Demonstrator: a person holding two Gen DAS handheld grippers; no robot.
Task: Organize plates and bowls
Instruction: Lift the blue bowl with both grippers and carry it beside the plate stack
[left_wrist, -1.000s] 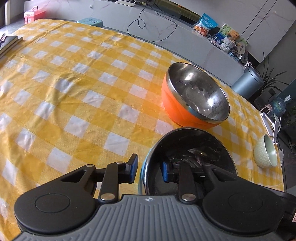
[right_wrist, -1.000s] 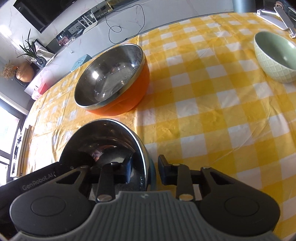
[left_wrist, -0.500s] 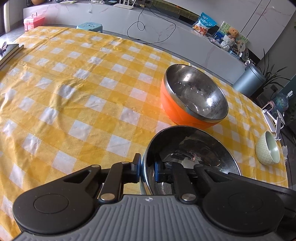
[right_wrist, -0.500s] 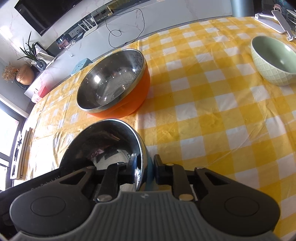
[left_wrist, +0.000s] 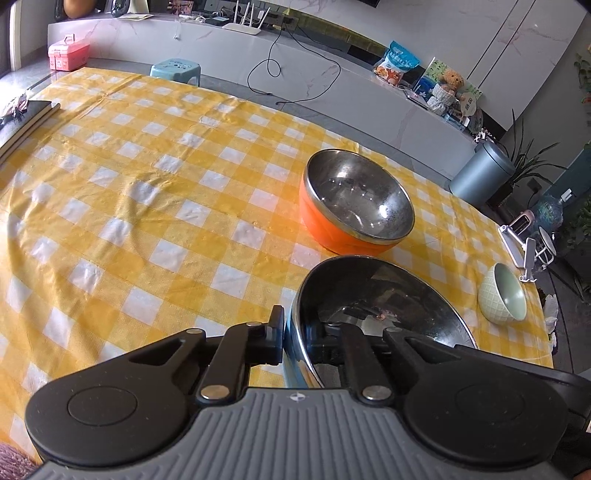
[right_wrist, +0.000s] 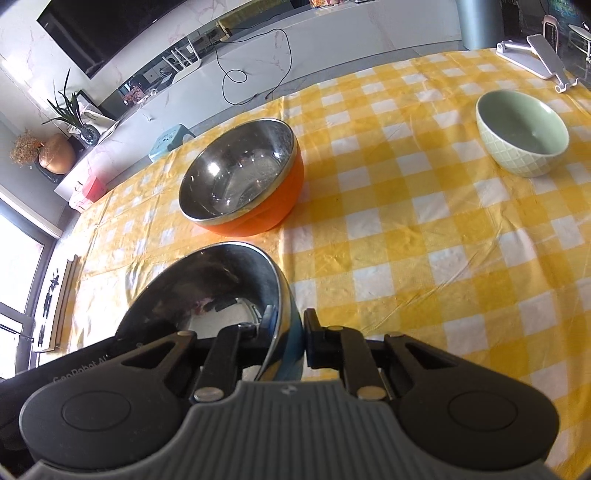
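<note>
A steel bowl with a blue outside (left_wrist: 376, 295) (right_wrist: 214, 288) is held by both grippers above the yellow checked tablecloth. My left gripper (left_wrist: 297, 338) is shut on its left rim, one finger inside and one outside. My right gripper (right_wrist: 286, 328) is shut on its right rim the same way. An orange bowl with a steel inside (left_wrist: 356, 201) (right_wrist: 242, 181) stands on the table just beyond the held bowl. A small pale green bowl (left_wrist: 503, 293) (right_wrist: 522, 133) stands further right.
A white phone stand (right_wrist: 535, 55) sits at the table's far right edge beyond the green bowl. A dark book (left_wrist: 22, 118) lies at the left edge. A blue stool (left_wrist: 176, 70) and a grey bin (left_wrist: 482, 173) stand on the floor behind the table.
Both grippers closed on the blue bowl's rim and raised it; the table and the orange bowl now look farther below and away.
</note>
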